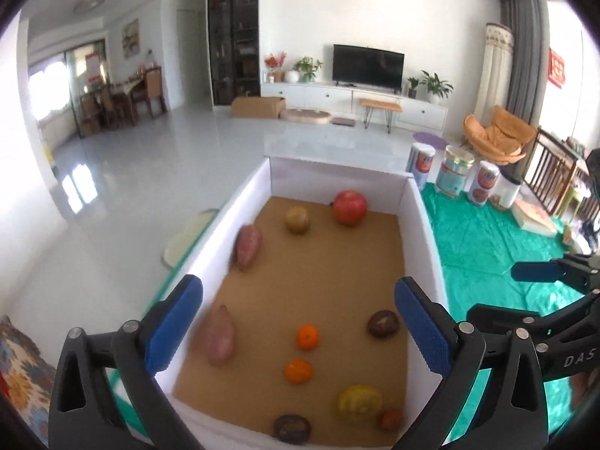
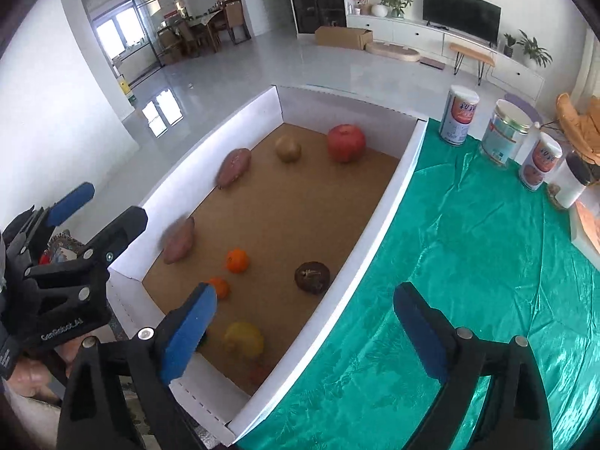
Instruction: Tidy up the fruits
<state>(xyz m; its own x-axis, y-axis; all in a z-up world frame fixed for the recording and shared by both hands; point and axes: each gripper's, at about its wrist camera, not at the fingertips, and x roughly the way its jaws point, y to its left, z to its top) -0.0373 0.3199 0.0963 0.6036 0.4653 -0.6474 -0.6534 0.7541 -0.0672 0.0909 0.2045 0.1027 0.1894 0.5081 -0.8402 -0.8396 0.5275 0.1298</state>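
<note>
A white-walled box (image 1: 407,195) (image 2: 408,157) with a brown floor holds the fruits. A red apple (image 1: 350,207) (image 2: 345,143) and a brownish kiwi (image 1: 297,219) (image 2: 287,149) lie at the far end. Two sweet potatoes (image 1: 247,245) (image 1: 218,335) lie along the left wall. Two oranges (image 1: 308,336) (image 1: 298,371), a dark round fruit (image 1: 382,323) (image 2: 312,277), a yellow fruit (image 1: 359,402) (image 2: 243,338) and two small dark fruits (image 1: 291,428) (image 1: 390,419) lie nearer. My left gripper (image 1: 300,322) is open and empty above the box's near half. My right gripper (image 2: 305,333) is open and empty over the box's right wall.
The box stands on a green cloth (image 2: 468,262) covering the table. Three tins (image 2: 459,115) (image 2: 504,133) (image 2: 542,165) and a white jar (image 2: 573,183) stand at the cloth's far right. The living room floor lies beyond the table's far and left edges.
</note>
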